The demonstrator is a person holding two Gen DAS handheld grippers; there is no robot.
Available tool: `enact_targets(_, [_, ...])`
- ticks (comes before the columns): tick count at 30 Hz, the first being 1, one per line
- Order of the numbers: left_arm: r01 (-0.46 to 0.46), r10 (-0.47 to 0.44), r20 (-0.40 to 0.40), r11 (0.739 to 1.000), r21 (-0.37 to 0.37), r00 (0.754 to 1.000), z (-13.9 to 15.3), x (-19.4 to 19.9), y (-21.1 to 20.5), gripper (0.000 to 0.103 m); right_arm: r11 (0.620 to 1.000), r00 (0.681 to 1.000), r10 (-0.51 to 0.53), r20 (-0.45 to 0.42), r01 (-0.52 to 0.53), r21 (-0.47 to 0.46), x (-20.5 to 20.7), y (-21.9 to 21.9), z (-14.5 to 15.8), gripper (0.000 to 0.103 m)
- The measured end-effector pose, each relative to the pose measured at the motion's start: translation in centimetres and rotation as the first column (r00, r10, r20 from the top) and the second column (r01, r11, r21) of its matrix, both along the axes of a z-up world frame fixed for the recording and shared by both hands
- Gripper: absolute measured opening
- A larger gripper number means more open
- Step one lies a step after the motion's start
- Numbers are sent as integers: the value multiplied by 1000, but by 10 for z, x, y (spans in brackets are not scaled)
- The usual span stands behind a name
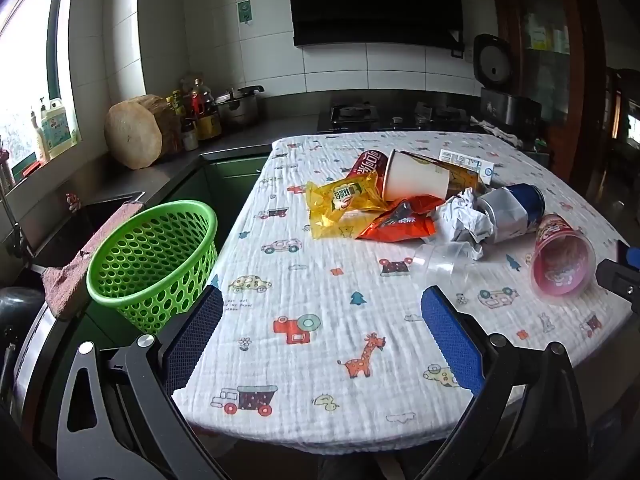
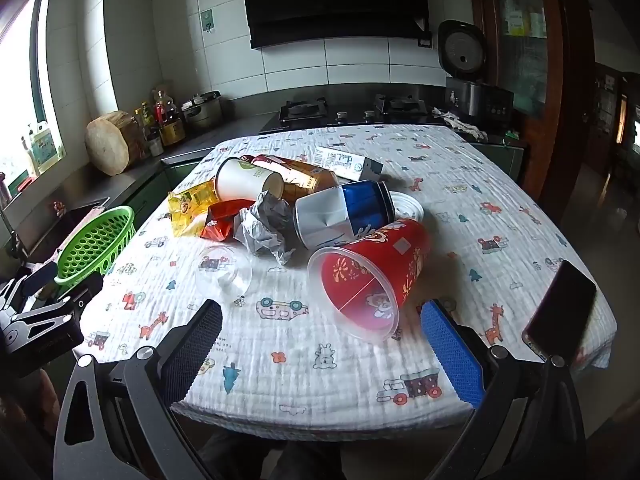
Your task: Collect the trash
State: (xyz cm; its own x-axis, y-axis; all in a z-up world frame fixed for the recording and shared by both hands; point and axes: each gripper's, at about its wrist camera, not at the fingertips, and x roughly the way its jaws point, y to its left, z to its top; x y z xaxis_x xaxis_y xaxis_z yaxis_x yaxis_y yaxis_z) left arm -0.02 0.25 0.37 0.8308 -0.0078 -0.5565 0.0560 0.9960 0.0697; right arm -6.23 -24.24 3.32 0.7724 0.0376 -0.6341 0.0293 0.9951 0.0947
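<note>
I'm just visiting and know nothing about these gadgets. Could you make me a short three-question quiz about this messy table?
1. True or false: the green basket already holds trash.
2. Which lies nearest the right gripper? A) white paper cup B) red plastic cup C) yellow wrapper
3. Fill in: the crumpled paper lies right beside the dented blue and silver ____.

Key: 1 false, since it looks empty; 2 B; 3 can.

Left gripper and right gripper, both tilted downward, jaws spread wide, empty.
</note>
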Motion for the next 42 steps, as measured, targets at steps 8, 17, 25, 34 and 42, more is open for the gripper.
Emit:
enact_targets(8, [-5,5,5,1000,13,1000,-3,-2,-3,98,1000,1000,2,-5,-2,-4,-1,-3,2,97])
enact_targets(17, [-21,21,7,1000,15,1000,0,-2,-1,98,1000,1000,3,-5,-3,-9,4,4,2,97])
enact_targets(25, [-25,25,8,999,20,1000,-1,-2,-1,98,1000,1000,3,-5,-3,-10,3,3,0,97])
enact_targets(34, [-32,32,6,999,21,999,-3,-1,0,98,1000,1000,5,-8,-5,-12,4,5,2,97])
enact_targets(42, [-41,41,6,999,19,999,-3,0,3,98,1000,1000,5,-8,-5,-13,4,7,3,97])
